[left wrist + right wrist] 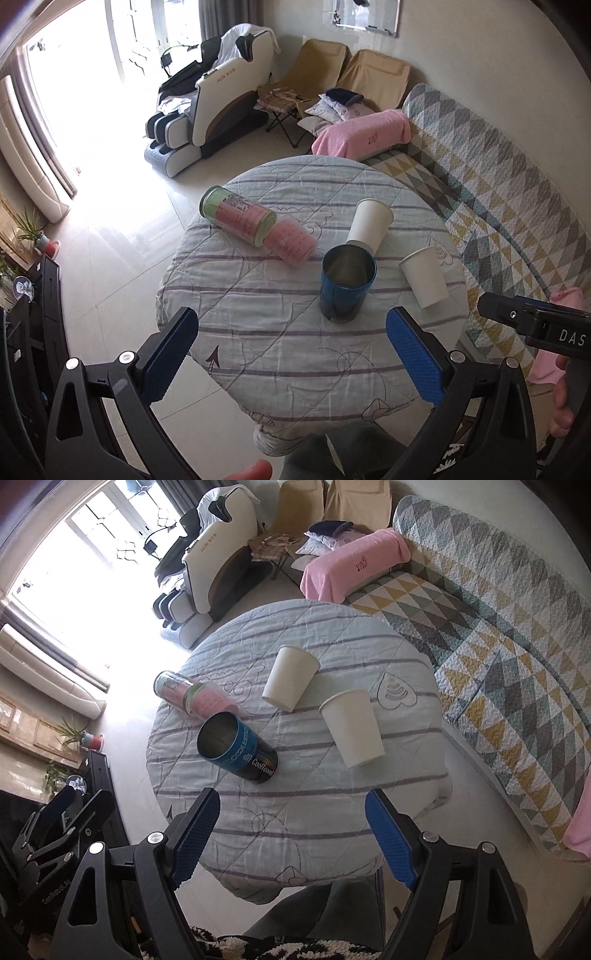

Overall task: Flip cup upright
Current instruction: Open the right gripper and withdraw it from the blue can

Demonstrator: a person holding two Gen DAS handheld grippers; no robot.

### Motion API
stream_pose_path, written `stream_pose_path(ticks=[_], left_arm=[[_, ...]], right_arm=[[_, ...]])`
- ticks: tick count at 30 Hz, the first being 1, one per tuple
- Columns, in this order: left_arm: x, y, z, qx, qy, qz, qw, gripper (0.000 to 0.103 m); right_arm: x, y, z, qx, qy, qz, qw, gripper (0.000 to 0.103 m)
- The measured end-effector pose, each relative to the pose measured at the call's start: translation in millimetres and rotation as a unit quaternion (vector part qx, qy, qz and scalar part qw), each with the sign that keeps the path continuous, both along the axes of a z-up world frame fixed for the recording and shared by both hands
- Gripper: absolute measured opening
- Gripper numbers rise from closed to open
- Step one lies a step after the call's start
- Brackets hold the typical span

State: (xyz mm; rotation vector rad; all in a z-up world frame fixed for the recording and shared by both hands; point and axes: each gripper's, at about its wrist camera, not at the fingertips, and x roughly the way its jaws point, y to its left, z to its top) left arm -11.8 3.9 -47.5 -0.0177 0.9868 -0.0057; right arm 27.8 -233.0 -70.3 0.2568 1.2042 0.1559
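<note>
On a round table (280,373) with a striped quilted cloth stand several cups. A blue metal can (346,284) stands upright with its mouth up; it also shows in the right wrist view (238,747). A white paper cup (369,226) stands upside down behind it, and a second white paper cup (424,277) stands mouth up at the right; both show in the right wrist view, the far one (290,683) and the near one (352,733). A green and pink cup stack (255,225) lies on its side. My left gripper (291,354) and right gripper (291,836) are open and empty above the near table edge.
A quilted sofa (491,177) with a pink towel (362,134) runs along the right. A massage chair (210,110) and folding chairs stand beyond the table. A dark cabinet (33,332) with plants is at the left. The right gripper (535,325) shows in the left wrist view.
</note>
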Motion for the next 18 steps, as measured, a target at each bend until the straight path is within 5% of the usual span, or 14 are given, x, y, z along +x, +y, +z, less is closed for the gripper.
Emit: stream_pose_path(ticks=[18], left_arm=[[0, -13, 3, -0.006, -0.006, -0.008, 0.9999, 0.103]], right_arm=[[-10, -4, 8, -0.010, -0.011, -0.006, 1.000, 0.082]])
